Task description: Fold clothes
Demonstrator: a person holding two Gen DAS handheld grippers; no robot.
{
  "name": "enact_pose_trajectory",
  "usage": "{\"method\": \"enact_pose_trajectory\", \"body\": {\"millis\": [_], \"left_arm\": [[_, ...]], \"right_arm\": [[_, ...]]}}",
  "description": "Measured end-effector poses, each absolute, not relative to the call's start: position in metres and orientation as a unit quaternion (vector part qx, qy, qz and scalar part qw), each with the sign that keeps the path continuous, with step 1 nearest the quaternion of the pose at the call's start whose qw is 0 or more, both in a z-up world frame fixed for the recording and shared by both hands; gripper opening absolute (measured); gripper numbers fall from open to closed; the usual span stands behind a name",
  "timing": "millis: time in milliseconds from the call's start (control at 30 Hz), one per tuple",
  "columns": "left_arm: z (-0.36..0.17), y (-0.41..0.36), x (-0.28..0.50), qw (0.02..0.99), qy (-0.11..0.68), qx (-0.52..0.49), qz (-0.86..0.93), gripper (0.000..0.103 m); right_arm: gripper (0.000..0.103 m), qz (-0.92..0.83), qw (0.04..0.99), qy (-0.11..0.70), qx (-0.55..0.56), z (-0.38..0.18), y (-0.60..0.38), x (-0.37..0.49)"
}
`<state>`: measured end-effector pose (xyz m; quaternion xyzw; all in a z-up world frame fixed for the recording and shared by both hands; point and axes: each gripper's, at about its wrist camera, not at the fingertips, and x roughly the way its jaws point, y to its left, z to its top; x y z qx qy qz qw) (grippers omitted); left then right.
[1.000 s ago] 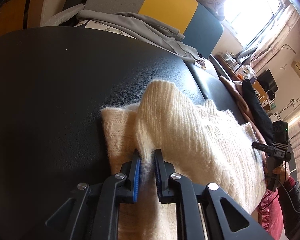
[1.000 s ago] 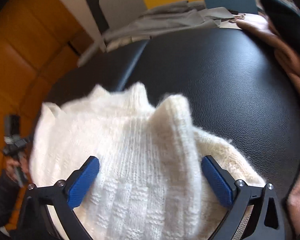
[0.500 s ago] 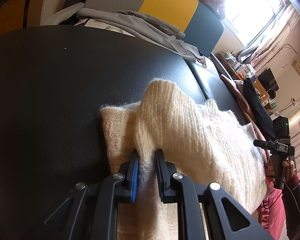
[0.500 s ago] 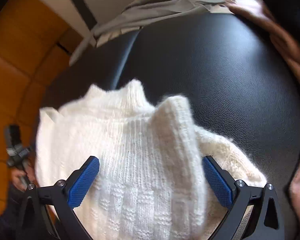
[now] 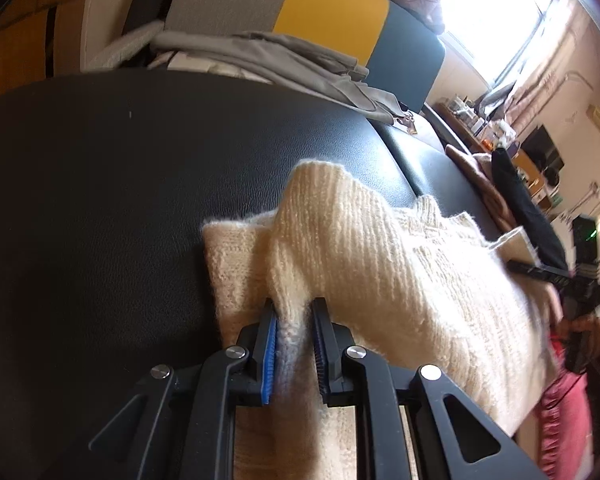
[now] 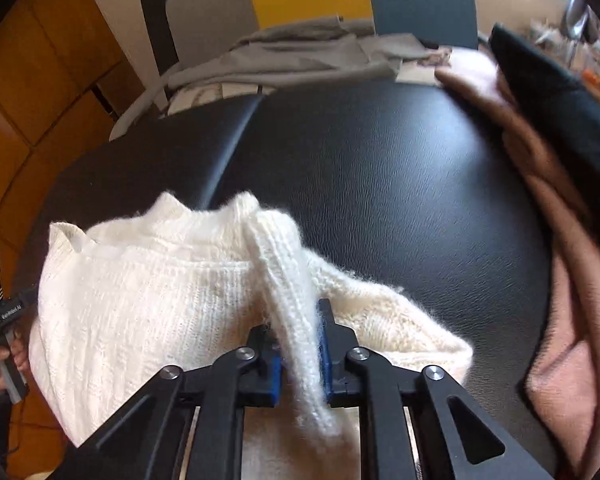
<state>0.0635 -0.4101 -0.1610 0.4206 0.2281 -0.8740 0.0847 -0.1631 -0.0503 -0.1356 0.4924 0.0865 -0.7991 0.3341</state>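
Note:
A cream knitted sweater [image 5: 400, 264] lies bunched on a black leather surface [image 5: 120, 200]. My left gripper [image 5: 294, 320] is shut on a raised ribbed fold at the sweater's left side. In the right wrist view the same sweater [image 6: 160, 292] fills the lower left, and my right gripper [image 6: 298, 324] is shut on a ribbed fold standing up at its right side. Each gripper shows small in the other's view, the right one [image 5: 580, 292] at the far right and the left one [image 6: 0, 312] at the far left, each held by a hand.
Grey clothes [image 6: 312, 56] are heaped at the far end of the black surface, before a grey, yellow and blue panel [image 5: 300, 20]. A pinkish-brown garment [image 6: 560, 240] and a black one [image 6: 560, 92] lie along the right side. A bright window [image 5: 500, 12] is far right.
My right gripper was wide open over the sweater and has shut on the ribbed fold, lifting it. My left gripper stays shut on its fold, with little movement.

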Motion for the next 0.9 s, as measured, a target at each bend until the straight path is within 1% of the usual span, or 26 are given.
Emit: {"method": "enact_pose_trajectory", "body": {"millis": [100,200,267,400,667,767,833,900], "left_arm": [[-0.153,-0.404,0.065,0.090,0.206,0.408,-0.885,0.007],[-0.142,-0.409,0.073,0.095,0.227,0.379,-0.892,0.006],[-0.139,-0.416,0.078,0.103,0.245,0.367,-0.891,0.006],[-0.142,-0.424,0.082,0.118,0.267,0.362,-0.885,0.005],[-0.164,-0.425,0.068,0.127,0.259,0.401,-0.869,0.005],[-0.168,-0.430,0.069,0.114,0.284,0.398,-0.865,0.007],[-0.170,-0.437,0.078,0.095,0.320,0.387,-0.859,0.017],[-0.171,-0.446,0.095,0.088,0.352,0.372,-0.854,0.023]], "right_arm": [[0.009,-0.812,0.333,0.084,0.472,-0.116,-0.039,-0.163],[0.008,-0.829,0.337,0.062,0.443,-0.093,-0.029,-0.159],[0.008,-0.838,0.327,0.054,0.433,-0.088,-0.027,-0.159],[0.008,-0.841,0.298,0.023,0.452,-0.106,-0.010,-0.169],[0.008,-0.834,0.266,-0.002,0.484,-0.153,-0.001,-0.179],[0.009,-0.835,0.265,-0.009,0.483,-0.158,0.001,-0.180],[0.013,-0.836,0.268,-0.018,0.478,-0.156,0.006,-0.180],[0.030,-0.848,0.260,-0.017,0.462,-0.147,0.013,-0.176]]}}
